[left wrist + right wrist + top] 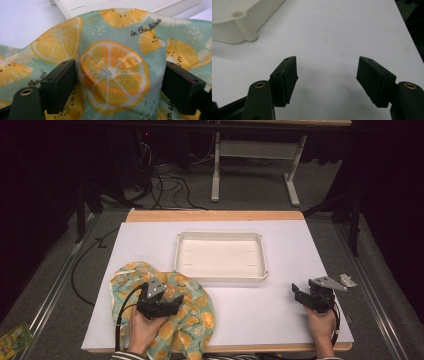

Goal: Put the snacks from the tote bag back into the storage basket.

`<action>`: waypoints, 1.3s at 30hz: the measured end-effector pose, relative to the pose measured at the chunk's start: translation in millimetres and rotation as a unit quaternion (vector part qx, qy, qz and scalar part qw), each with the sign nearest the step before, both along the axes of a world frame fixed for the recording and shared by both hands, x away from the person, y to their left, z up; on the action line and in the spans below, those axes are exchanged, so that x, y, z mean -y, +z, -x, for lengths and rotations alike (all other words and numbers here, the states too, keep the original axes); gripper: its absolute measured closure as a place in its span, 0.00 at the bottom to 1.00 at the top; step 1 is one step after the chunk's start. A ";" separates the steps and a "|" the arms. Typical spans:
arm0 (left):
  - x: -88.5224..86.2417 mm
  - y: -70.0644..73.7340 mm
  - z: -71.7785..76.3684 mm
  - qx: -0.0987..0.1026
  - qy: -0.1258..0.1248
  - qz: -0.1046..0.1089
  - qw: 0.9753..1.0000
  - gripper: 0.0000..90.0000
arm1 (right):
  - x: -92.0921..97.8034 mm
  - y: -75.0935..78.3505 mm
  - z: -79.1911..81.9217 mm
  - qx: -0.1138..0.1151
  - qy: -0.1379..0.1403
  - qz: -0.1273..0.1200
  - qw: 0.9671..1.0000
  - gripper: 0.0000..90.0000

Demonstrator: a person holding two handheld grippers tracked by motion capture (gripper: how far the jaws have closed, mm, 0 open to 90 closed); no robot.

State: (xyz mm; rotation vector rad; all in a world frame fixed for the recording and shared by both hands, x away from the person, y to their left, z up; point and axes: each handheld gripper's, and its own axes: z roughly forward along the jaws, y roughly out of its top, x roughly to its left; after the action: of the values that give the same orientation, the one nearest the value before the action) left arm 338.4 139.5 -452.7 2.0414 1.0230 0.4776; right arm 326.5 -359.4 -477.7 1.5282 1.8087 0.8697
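Observation:
A crumpled cloth (195,312) printed with orange slices on pale green lies at the table's front left, its far edge touching the white tray (220,236). My left gripper (170,301) rests over the cloth, held by a hand. In the left gripper view the cloth (112,50) bulges up between the wide-apart jaws of that gripper (120,82), which stands open; the tray (75,7) shows just beyond. At the front right my right gripper (299,292) hovers open over bare white table, and the right gripper view shows this gripper (327,75) holding nothing, with a tray corner (234,27) at upper left.
The tray holds nothing and sits mid-table on a white sheet (280,250) over a wooden top. A small grey-white piece (348,280) lies at the table's right edge. Cables (170,185) and a white desk frame (250,150) are on the floor beyond; a green packet (12,340) lies bottom left.

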 end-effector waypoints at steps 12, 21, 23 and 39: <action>3.3 -4.2 -0.1 0.008 -0.006 -0.006 1.000 0.26 | -0.6 -0.2 -0.7 -0.004 0.001 0.004 1.000 0.37; 4.0 -3.3 1.6 0.011 -0.007 -0.012 1.000 0.28 | 1.1 0.0 -0.6 -0.006 -0.001 -0.003 1.000 0.36; 4.1 -3.1 1.9 0.010 -0.007 -0.013 1.000 0.29 | 1.1 0.0 -0.7 -0.005 -0.001 -0.002 1.000 0.36; 7.5 8.9 10.3 0.005 -0.014 0.005 1.000 0.29 | 1.1 0.1 0.3 0.002 0.000 -0.001 1.000 0.36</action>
State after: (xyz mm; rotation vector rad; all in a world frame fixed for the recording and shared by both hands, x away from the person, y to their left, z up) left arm 328.2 131.9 -443.8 2.0403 0.9881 0.4671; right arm 326.2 -360.5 -477.6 1.5268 1.8067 0.8742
